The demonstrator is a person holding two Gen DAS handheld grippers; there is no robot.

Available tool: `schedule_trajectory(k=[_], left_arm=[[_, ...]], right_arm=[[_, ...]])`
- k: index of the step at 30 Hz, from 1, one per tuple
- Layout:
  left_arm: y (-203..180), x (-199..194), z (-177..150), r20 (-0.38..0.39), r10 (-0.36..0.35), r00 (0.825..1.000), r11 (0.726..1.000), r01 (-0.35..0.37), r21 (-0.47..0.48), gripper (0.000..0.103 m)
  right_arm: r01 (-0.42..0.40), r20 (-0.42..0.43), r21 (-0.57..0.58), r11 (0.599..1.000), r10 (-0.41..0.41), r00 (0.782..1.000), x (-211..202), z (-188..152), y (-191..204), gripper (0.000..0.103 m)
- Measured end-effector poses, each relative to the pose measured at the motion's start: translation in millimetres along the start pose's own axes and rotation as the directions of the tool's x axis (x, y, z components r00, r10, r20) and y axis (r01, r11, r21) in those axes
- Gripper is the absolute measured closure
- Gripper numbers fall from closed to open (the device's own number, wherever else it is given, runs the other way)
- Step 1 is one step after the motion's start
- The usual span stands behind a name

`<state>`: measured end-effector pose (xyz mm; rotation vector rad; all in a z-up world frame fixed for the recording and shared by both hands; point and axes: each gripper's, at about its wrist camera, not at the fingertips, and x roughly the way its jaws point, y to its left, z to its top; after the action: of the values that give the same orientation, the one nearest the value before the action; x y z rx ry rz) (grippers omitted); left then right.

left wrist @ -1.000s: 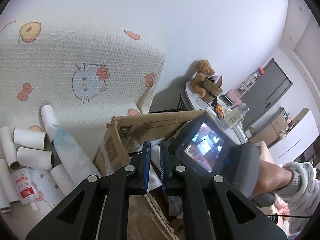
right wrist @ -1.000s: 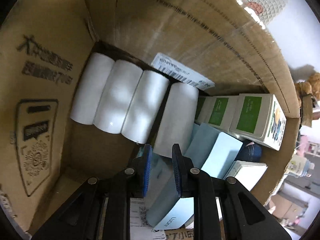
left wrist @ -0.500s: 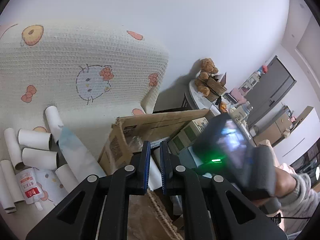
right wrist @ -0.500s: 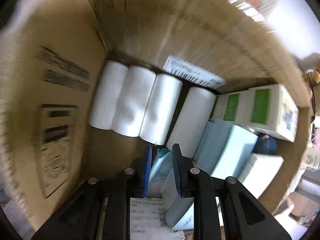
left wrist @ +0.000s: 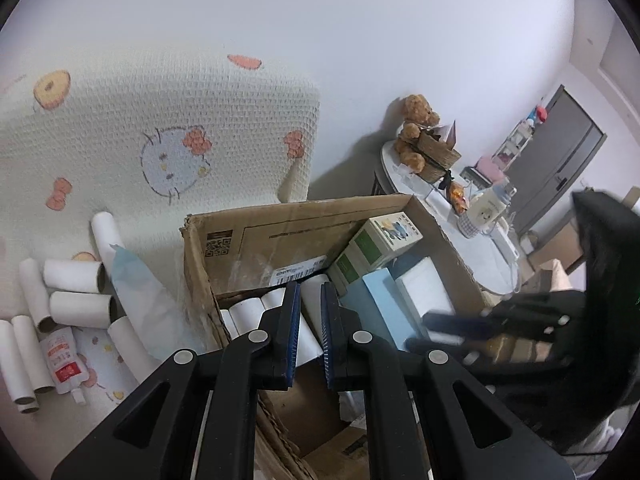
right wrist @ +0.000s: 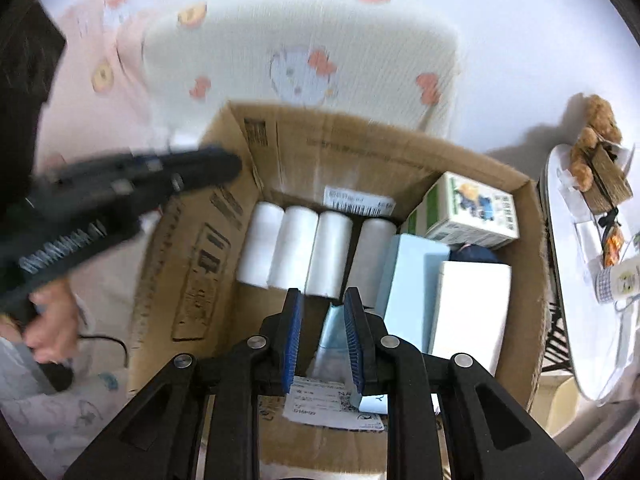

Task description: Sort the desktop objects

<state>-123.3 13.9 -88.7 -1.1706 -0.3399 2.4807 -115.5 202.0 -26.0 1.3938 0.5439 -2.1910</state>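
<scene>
Right wrist view: four white rolls are seen lying side by side in the cardboard box, just ahead of the right gripper, whose jaws are parted and hold nothing. A pale blue packet lies below the gap. The left gripper is set above the box, jaws narrowly parted and empty. Loose paper tubes remain on the cloth to its left. A carelessly dropped tube could be expected to roll off.

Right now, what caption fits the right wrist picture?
Open fingers hover over a cardboard box packed with white rolls and small cartons.
</scene>
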Motion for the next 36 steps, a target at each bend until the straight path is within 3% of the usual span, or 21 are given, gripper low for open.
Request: schedule_trajectory(k=[5, 10, 13, 14, 17, 20, 23, 28, 36], left_arm=[[-2, -18, -15, 0.055, 0.059, 0.997, 0.998, -0.059, 0.006, 0.089], [6, -31, -25, 0.041, 0.094, 0.995, 0.994, -0.092, -0.053, 0.077], [3, -41, -29, 0.043, 0.134, 0.99, 0.989, -0.131, -0.073, 0.062], [1, -45, -30, 0.051, 0.152, 0.987, 0.986, -0.148, -0.073, 0.055], [-12, -61, -33, 0.121, 0.23, 0.966, 0.973, -0.225, -0.055, 0.048], [-26, -75, -37, 0.168, 0.267, 0.949, 0.962, -0.273, 0.01, 0.038], [-39, -82, -41, 0.18, 0.29, 0.94, 0.948, -0.308, 0.078, 0.036], [-48, -96, -45, 0.232, 0.32, 0.919, 0.929, -0.353, 0.115, 0.036], [-47, -104, -48, 0.234, 0.306, 0.923, 0.931, -0.341, 0.132, 0.035]], right_arm=[[-0.029, 0.116, 0.071, 0.997, 0.02, 0.993, -17, -8, -7, 0.085], [0.007, 0.086, 0.105, 0.994, -0.016, 0.996, -17, -23, -16, 0.085], [0.051, 0.086, 0.097, 0.994, -0.059, 0.994, -28, -35, -14, 0.085], [0.073, 0.088, 0.087, 0.994, -0.08, 0.993, -31, -38, -11, 0.085], [0.117, 0.103, 0.075, 0.99, -0.124, 0.987, -37, -44, -5, 0.085], [0.119, 0.12, 0.057, 0.991, -0.125, 0.985, -44, -46, 3, 0.085], [0.106, 0.139, 0.04, 0.994, -0.111, 0.984, -52, -47, 11, 0.085], [0.153, 0.174, 0.012, 0.988, -0.153, 0.973, -63, -47, 23, 0.085], [0.174, 0.186, 0.032, 0.984, -0.177, 0.967, -73, -49, 33, 0.085]])
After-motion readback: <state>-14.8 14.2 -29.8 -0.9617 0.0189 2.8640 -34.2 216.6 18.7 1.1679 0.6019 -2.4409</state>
